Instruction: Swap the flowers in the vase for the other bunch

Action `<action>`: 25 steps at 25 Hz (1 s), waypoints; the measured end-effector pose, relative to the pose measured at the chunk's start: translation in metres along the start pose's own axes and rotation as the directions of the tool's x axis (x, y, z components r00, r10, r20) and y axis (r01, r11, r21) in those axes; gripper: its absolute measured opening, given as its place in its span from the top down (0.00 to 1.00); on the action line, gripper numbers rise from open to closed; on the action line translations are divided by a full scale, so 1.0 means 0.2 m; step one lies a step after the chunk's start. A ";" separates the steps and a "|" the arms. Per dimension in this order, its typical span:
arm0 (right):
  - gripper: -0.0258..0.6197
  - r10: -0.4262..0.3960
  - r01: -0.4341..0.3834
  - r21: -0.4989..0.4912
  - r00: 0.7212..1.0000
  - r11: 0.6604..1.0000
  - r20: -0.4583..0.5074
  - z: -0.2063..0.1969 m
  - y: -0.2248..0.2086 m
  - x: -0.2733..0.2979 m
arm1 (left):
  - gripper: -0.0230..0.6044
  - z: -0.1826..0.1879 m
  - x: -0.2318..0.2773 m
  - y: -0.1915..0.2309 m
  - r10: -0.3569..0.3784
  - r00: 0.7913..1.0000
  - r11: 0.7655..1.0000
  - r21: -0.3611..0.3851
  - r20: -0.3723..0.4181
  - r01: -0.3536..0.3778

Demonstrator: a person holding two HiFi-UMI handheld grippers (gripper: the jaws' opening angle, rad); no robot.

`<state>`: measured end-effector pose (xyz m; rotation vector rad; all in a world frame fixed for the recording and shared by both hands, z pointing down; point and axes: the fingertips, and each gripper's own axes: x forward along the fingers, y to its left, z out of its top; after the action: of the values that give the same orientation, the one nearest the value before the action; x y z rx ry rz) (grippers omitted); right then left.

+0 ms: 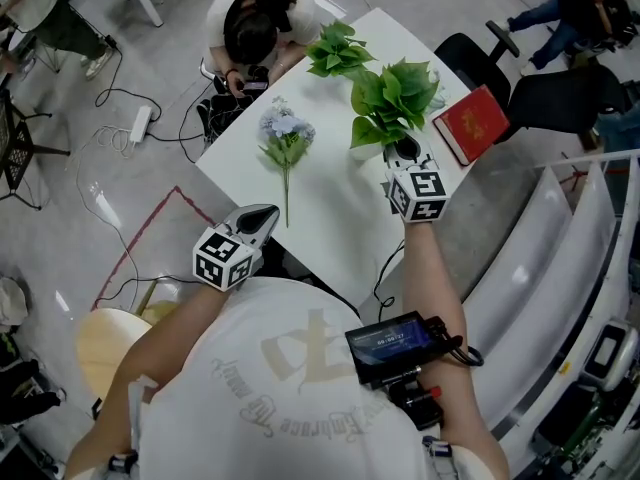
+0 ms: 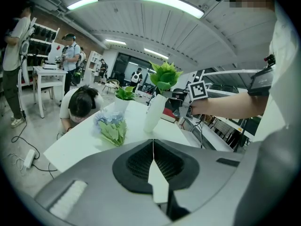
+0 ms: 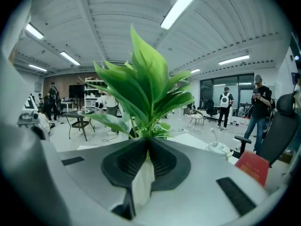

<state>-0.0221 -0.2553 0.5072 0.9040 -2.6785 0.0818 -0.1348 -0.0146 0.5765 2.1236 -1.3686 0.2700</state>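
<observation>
Swap nearly done, I judge.
Blue flowers (image 1: 285, 133) lie mid-table (image 1: 330, 218); right gripper (image 1: 404, 158) pinches green bunch (image 1: 392, 98) in vase (image 2: 154, 116); left gripper (image 1: 262, 215) closed, empty.

The left gripper (image 1: 265, 216), on a bent bare forearm, is held close before the body with its jaws pressed together and nothing between them, while the right arm is stretched forward and the right gripper (image 1: 403, 152) has its jaws closed on the stem of the green bunch (image 3: 148, 86).
</observation>
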 end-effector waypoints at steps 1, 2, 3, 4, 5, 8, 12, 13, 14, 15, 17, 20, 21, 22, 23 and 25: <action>0.93 -0.001 0.001 -0.008 1.000 1.000 -0.008 0.00 0.00 0.00 | 0.95 0.00 0.00 0.00 -0.002 1.000 1.000 0.002 0.000 0.002; 0.93 -0.001 0.001 -0.017 1.000 1.000 -0.017 0.00 0.01 0.00 | 0.95 0.00 0.00 0.00 -0.003 1.000 1.000 0.004 -0.001 0.003; 0.93 0.000 -0.001 -0.029 1.000 1.000 -0.025 0.00 0.01 0.01 | 0.95 0.01 0.01 0.00 -0.005 1.000 1.000 0.005 -0.001 0.005; 0.93 0.002 -0.003 -0.040 1.000 0.999 -0.031 0.01 0.02 0.01 | 0.95 0.01 0.01 -0.01 -0.007 1.000 1.000 0.006 0.000 0.007; 0.93 0.005 -0.006 -0.046 0.999 0.999 -0.035 0.01 0.03 0.01 | 0.95 0.01 0.01 -0.01 -0.008 1.000 1.000 0.006 0.000 0.008; 0.93 0.016 -0.017 -0.043 0.999 0.999 -0.030 0.02 0.04 0.00 | 0.95 0.01 0.01 -0.01 -0.009 1.000 1.000 0.006 0.001 0.009; 0.93 0.030 -0.032 -0.057 0.999 0.998 -0.040 0.01 0.05 0.00 | 0.95 0.01 0.01 0.00 -0.010 1.000 1.000 0.005 -0.001 0.010; 0.93 0.031 -0.034 -0.058 0.999 0.998 -0.040 0.02 0.05 0.00 | 0.95 0.01 0.01 0.00 -0.011 1.000 1.000 0.004 -0.002 0.011; 0.92 0.033 -0.035 -0.057 0.999 0.998 -0.040 0.02 0.05 -0.01 | 0.95 0.01 0.01 0.00 -0.011 1.000 1.000 0.004 -0.002 0.011; 0.92 0.034 -0.036 -0.054 0.999 0.998 -0.039 0.02 0.05 -0.01 | 0.95 0.02 0.01 0.00 -0.012 1.000 1.000 0.004 -0.003 0.012; 0.91 0.037 -0.039 -0.053 0.999 0.998 -0.039 0.02 0.05 -0.02 | 0.95 0.02 0.01 0.00 -0.013 1.000 1.000 0.005 -0.004 0.013; 0.85 0.042 -0.044 -0.062 0.998 0.997 -0.045 0.01 0.05 -0.03 | 0.95 0.02 0.02 0.01 -0.016 1.000 1.000 0.005 -0.006 0.016; 0.83 0.044 -0.047 -0.065 0.998 0.997 -0.046 0.01 0.05 -0.03 | 0.95 0.02 0.03 0.01 -0.017 1.000 1.000 0.006 -0.007 0.017; 0.82 0.048 -0.051 -0.067 0.998 0.996 -0.047 0.00 0.06 -0.03 | 0.95 0.02 0.03 0.01 -0.019 1.000 1.000 0.006 -0.008 0.019; 0.80 0.051 -0.054 -0.068 0.998 0.996 -0.048 0.00 0.06 -0.04 | 0.95 0.02 0.04 0.02 -0.020 1.000 1.000 0.007 -0.008 0.020; 0.79 0.058 -0.060 -0.065 0.997 0.996 -0.046 0.00 0.06 -0.04 | 0.95 0.02 0.04 0.02 -0.024 1.000 1.000 0.008 -0.010 0.024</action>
<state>-0.0239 -0.2403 0.5053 0.7937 -2.6502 0.0253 -0.1347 -0.0247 0.5781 2.1411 -1.3371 0.2763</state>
